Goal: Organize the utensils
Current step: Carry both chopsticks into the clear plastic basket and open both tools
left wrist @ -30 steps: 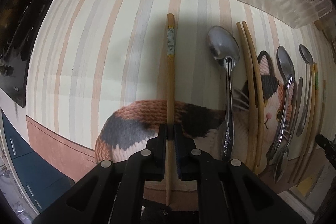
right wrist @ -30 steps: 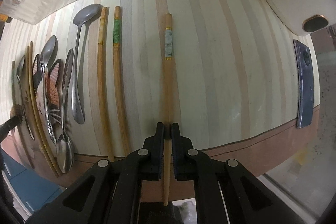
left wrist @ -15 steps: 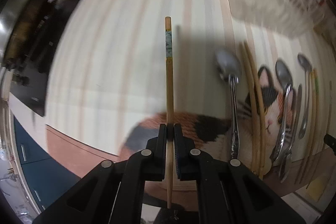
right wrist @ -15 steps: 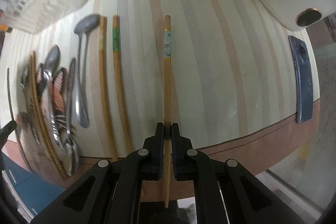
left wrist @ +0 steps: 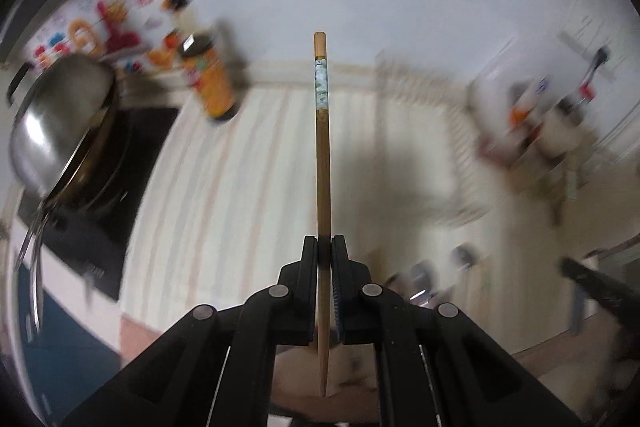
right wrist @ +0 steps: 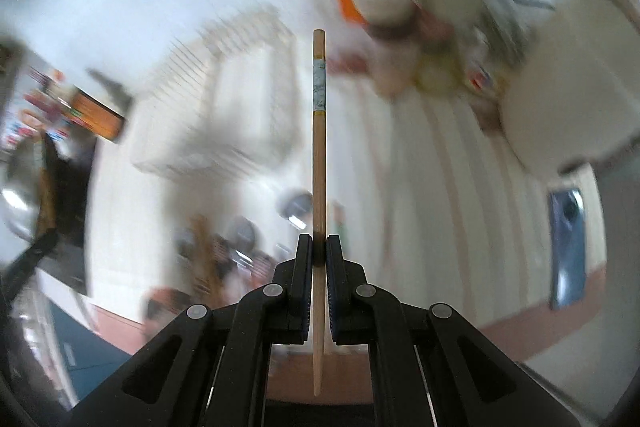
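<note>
A: Now both chopsticks are off the mat. A second ago each lay flat on the striped cloth with the fingers already pinched on it; here the left gripper [left wrist: 324, 241] and the right gripper [right wrist: 319, 240] have risen and tipped up, so the wall and the counter's far end fill both views.

B: So the pick-up is done?

A: I'd say so. What's left is the carry, likely to the pale rack [right wrist: 224, 107] ahead of the right fingers, though it's badly blurred.

B: And the grip?

A: Both pairs are clamped shut on wood. The left chopstick [left wrist: 322, 155] juts straight out past the fingertips, its tapered tip behind them. The right chopstick [right wrist: 319, 147] sits the same way.

B: Looks?

A: Plain brown sticks, each with a mottled pale band near the blunt far end.
</note>
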